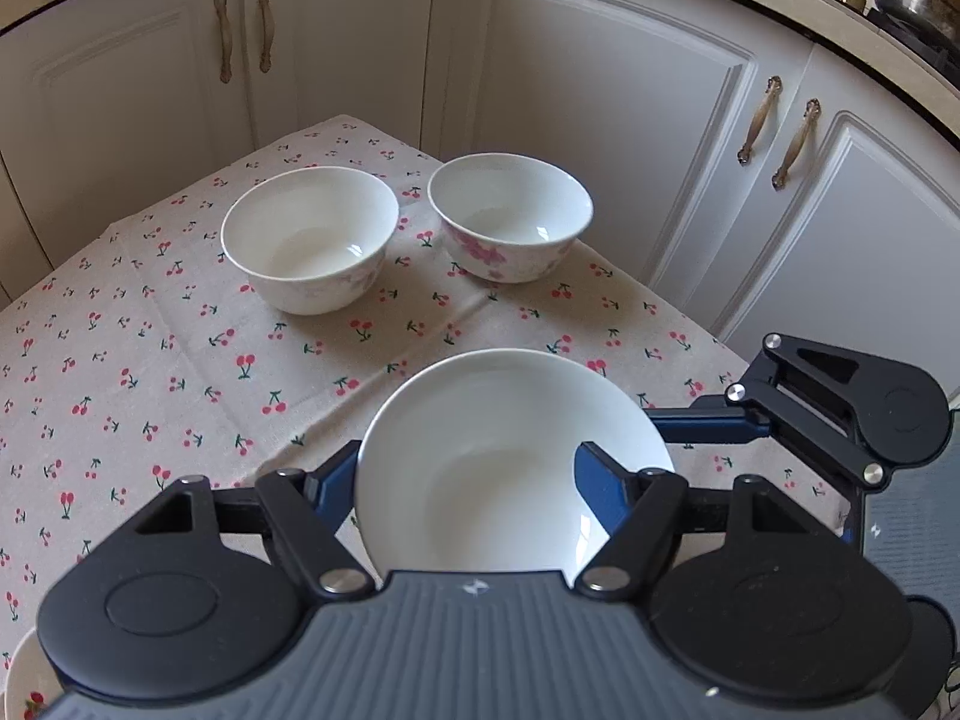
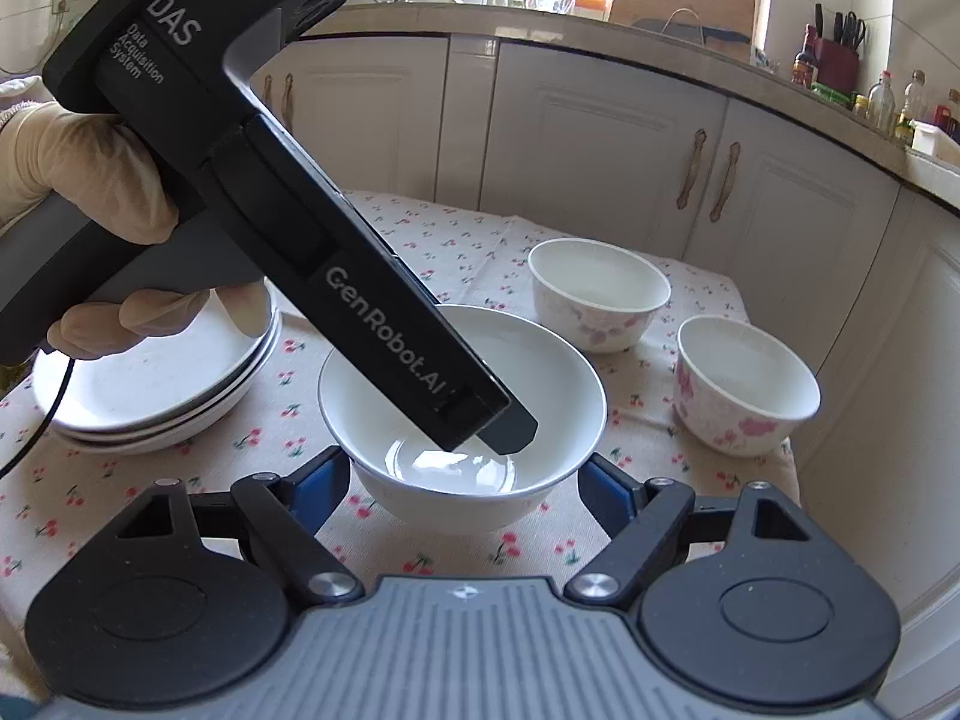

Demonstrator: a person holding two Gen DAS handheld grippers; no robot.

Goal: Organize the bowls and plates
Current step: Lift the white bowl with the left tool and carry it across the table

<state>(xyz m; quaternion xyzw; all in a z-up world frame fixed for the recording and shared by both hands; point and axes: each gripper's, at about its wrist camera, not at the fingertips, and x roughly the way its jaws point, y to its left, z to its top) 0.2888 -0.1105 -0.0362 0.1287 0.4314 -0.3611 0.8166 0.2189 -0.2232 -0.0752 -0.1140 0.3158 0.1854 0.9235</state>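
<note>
We hold the plain white porcelain bowl (image 2: 462,414) above the cherry-print tablecloth (image 1: 180,360): the left gripper (image 1: 474,480) pinches its rim, one finger inside, while the right gripper (image 2: 465,483) straddles its base, contact unclear. A thin, glossy rim grip risks slipping and striking the two flowered bowls (image 1: 309,237) nearby.

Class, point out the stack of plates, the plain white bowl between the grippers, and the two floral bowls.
stack of plates (image 2: 150,387): right wrist view, top plate's inside.
plain white bowl (image 2: 558,396): right wrist view, inner wall.
floral bowls (image 2: 729,426): right wrist view, nearer bowl's outer wall.
</note>
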